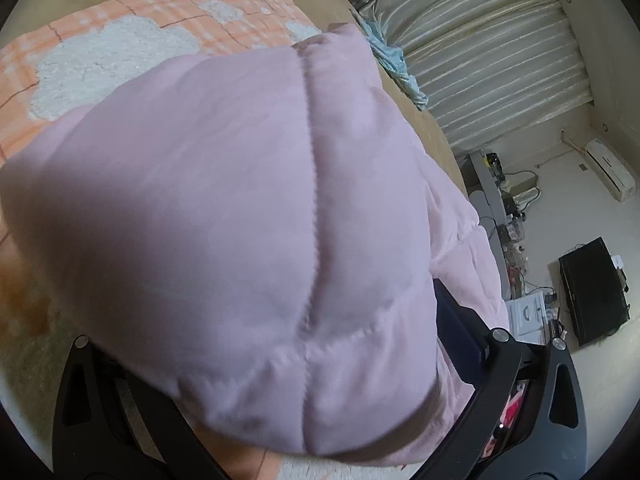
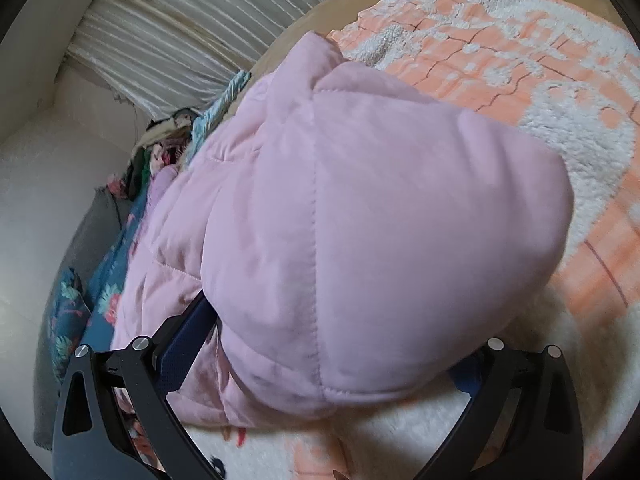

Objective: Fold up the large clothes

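Observation:
A pink quilted padded jacket (image 1: 240, 200) fills the left wrist view and bulges over my left gripper (image 1: 280, 320). Only the left gripper's right blue finger (image 1: 460, 320) shows, far out by the frame; the other finger and both tips are under the fabric. In the right wrist view the same pink jacket (image 2: 380, 220) lies bunched over my right gripper (image 2: 324, 344). The right gripper's blue fingers (image 2: 188, 332) stand wide apart on either side of the padded fold. Both grippers look open, with the jacket's bulk between the fingers.
Under the jacket a peach-and-white fluffy blanket (image 2: 540, 80) covers a tan bed (image 1: 420, 120). A pile of other clothes (image 2: 160, 152) and a floral blue cloth (image 2: 100, 280) lie along the bed's edge. Beyond are striped curtains (image 1: 480, 60), a desk (image 1: 492, 208) with cables and a black box (image 1: 592, 288).

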A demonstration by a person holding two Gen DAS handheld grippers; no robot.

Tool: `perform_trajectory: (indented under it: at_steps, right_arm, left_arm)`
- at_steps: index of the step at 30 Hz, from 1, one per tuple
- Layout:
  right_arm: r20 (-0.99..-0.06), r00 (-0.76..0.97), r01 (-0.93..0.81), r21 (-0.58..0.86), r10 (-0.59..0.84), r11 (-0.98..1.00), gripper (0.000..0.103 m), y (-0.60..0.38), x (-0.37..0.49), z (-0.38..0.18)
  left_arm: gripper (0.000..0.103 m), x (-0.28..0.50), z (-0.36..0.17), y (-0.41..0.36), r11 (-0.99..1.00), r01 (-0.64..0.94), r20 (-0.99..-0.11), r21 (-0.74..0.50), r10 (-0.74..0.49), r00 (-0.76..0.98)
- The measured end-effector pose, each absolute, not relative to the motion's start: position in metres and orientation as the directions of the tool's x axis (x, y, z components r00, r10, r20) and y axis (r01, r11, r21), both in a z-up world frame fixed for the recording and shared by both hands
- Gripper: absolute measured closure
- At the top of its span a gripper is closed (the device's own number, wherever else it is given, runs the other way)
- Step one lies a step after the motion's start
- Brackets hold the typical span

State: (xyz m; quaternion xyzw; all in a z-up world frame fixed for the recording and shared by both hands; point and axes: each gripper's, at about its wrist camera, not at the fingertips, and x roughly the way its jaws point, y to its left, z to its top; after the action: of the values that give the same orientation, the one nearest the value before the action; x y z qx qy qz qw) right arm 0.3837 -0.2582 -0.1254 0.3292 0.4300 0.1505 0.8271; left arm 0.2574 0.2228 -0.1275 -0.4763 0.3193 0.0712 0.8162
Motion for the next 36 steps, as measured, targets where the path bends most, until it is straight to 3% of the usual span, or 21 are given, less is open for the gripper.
perform_trajectory:
  at_steps: [4, 9, 11, 13, 17, 23, 36]
  right_arm:
    - [-0.534, 0.638, 0.111, 0.777, 0.555, 0.62, 0.004, -0.277, 0.391, -0.133]
    - [-0.628, 0.607, 0.097, 0.667, 0.487, 0.739, 0.008, -0.253, 0.405, -0.126]
    - [-0.624, 0.607, 0.059, 0.654, 0.493, 0.755, 0.035, -0.248, 0.406, -0.122]
    - [-0.616, 0.62, -0.009, 0.613, 0.485, 0.79, 0.05, -0.242, 0.403, -0.113]
    - [-0.621, 0.638, -0.096, 0.522, 0.455, 0.848, 0.064, -0.228, 0.393, -0.096]
    - [-0.626, 0.668, -0.177, 0.392, 0.403, 0.903, 0.068, -0.217, 0.38, -0.083]
    - [-0.542, 0.738, -0.352, 0.198, 0.401, 0.915, 0.072, -0.199, 0.324, -0.016]
  left_arm:
    - [0.009, 0.259, -0.125, 0.22, 0.554, -0.419, -0.595, -0.719, -0.181, 0.783]
    - [0.019, 0.259, -0.112, 0.211, 0.616, -0.412, -0.608, -0.671, -0.14, 0.781]
    - [0.029, 0.259, -0.104, 0.206, 0.654, -0.399, -0.609, -0.642, -0.12, 0.784]
    - [0.037, 0.261, -0.096, 0.201, 0.69, -0.391, -0.614, -0.609, -0.098, 0.783]
    - [0.054, 0.262, -0.077, 0.184, 0.771, -0.379, -0.624, -0.512, -0.031, 0.781]
    - [0.062, 0.258, -0.063, 0.177, 0.819, -0.365, -0.626, -0.442, 0.01, 0.78]
    - [0.066, 0.225, -0.01, 0.162, 0.895, -0.281, -0.576, -0.347, 0.033, 0.817]
